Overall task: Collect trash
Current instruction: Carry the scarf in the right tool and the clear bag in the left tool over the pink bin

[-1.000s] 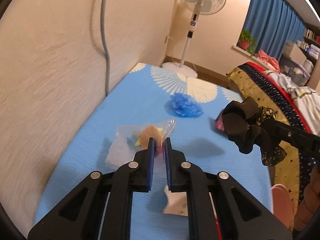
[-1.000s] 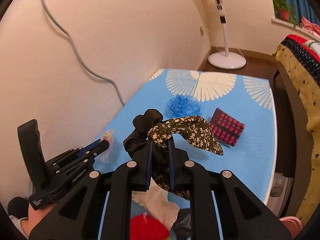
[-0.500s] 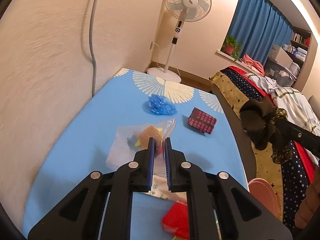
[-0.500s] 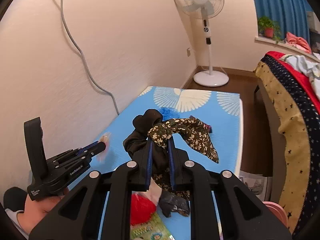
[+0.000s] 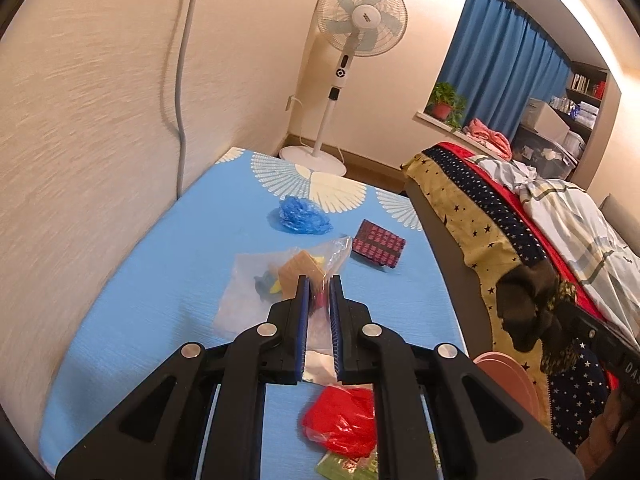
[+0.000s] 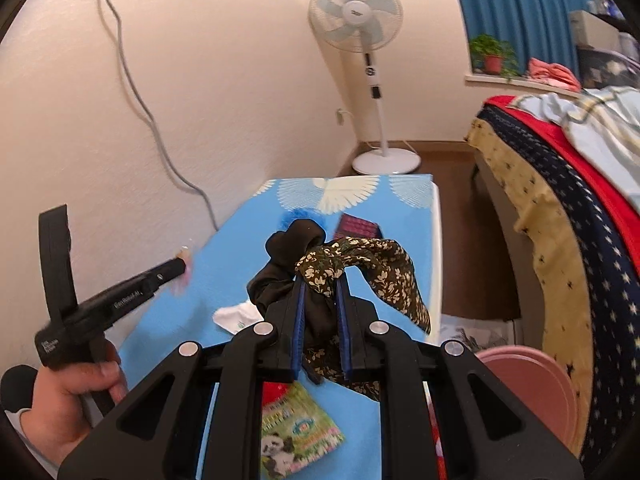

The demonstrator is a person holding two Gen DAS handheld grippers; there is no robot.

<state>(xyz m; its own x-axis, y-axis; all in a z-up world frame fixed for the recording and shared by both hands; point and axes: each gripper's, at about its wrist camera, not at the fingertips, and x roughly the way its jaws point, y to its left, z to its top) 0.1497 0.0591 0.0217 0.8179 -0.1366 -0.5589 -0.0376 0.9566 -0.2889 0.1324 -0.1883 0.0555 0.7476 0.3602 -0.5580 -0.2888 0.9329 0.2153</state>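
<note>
We hold the left gripper (image 5: 319, 288) above the blue table (image 5: 160, 280), its fingers pinching a clear plastic bag (image 5: 280, 280) with tan and yellow scraps inside, so the bag hangs from the blue pads with its lower part near the cloth. Our right gripper (image 6: 322, 294) is clamped on a bundle of dark fabric (image 6: 320, 272), black cloth twisted with a brown floral piece that droops over the right side; seen from the left wrist, that bundle hangs out past the table edge, over the bed side (the yellow star-print cover lies behind it) and above the rim of a pink bin (image 6: 532, 376). On the table lie a crumpled blue bag (image 5: 300, 218) toward the far end, a dark red checked packet (image 5: 378, 248) just right of it, a red plastic wad (image 5: 340, 420) near us, a green panda wrapper (image 6: 300, 436) and a white tissue (image 6: 236, 314). A standing fan (image 5: 360, 20) sits in the corner.
</note>
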